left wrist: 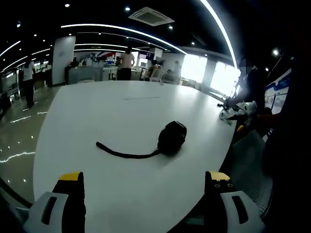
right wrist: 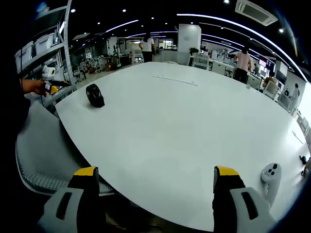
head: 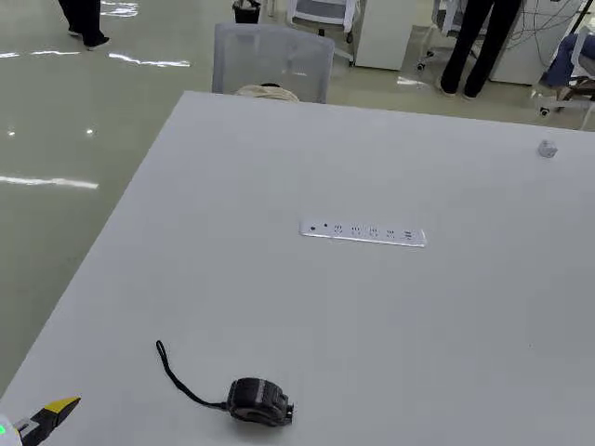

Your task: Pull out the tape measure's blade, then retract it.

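Black tape measure (head: 260,401), untouched, on white table (head: 372,307). Left gripper (left wrist: 144,176), right gripper (right wrist: 158,171): jaws spread, empty. Right gripper view adds white controller (right wrist: 270,174).

L gripper (left wrist: 145,177): jaws spread wide, yellow tips level, nothing btwn them. In head view it pokes in at bottom-left corner, yellow tip fwd. In right gripper view it sits far left, held in a hand (right wrist: 30,86). R gripper (right wrist: 155,172): jaws also wide apart, empty, tips level. In left gripper view it shows at far right, well apart from L.
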Demonstrator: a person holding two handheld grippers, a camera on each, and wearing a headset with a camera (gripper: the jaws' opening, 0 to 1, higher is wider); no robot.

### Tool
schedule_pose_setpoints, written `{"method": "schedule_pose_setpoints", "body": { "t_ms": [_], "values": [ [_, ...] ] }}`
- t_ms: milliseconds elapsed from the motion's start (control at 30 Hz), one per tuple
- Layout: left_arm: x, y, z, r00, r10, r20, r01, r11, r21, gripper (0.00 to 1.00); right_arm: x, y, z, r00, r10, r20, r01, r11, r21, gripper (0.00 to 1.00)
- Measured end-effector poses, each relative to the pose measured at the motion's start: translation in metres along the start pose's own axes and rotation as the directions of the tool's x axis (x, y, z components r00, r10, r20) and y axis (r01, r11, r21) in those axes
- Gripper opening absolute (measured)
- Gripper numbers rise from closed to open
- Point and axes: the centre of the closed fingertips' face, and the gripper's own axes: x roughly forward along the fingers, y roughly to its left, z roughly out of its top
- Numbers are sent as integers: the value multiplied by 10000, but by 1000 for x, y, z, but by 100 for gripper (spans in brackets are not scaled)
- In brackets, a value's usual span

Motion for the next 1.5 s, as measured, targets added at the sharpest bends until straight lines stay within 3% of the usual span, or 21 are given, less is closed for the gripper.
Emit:
{"method": "schedule_pose_setpoints", "body": {
  "t_ms": [467, 600, 767, 900, 1067, 1300, 1500],
  "values": [
    [2, 1, 2, 9999, -85, -139, 91, 9990, 428, 100, 0, 2, 3, 9999, 54, 150, -55, 10000, 37, 100],
    [5, 1, 2, 9992, -313, -235, 327, 9976, 605, 100, 3, 4, 8, 9996, 231, 185, -230, 9997, -45, 100],
    [14, 0, 8, 9950, -766, -635, 829, 9912, 1035, 99, 10, 6, 17, 9986, 497, 179, -492, 9984, -278, 100],
    [23, 0, 21, 9918, -1032, -758, 1134, 9829, 1452, 99, 17, 11, 27, 9971, 738, 191, -728, 9960, -519, 100],
    [38, -10, 35, 9817, -1446, -1237, 1693, 9607, 2201, 99, 27, 16, 38, 9941, 1083, 79, -1070, 9894, -987, 99],
    [57, -24, 52, 9647, -2010, -1700, 2431, 9282, 2816, 98, 40, 25, 52, 9869, 1598, -208, -1611, 9725, -1680, 97],
    [72, -37, 58, 9394, -2515, -2331, 3209, 8844, 3389, 97, 49, 31, 67, 9813, 1887, -371, -1924, 9619, -1940, 98]
  ]
}}
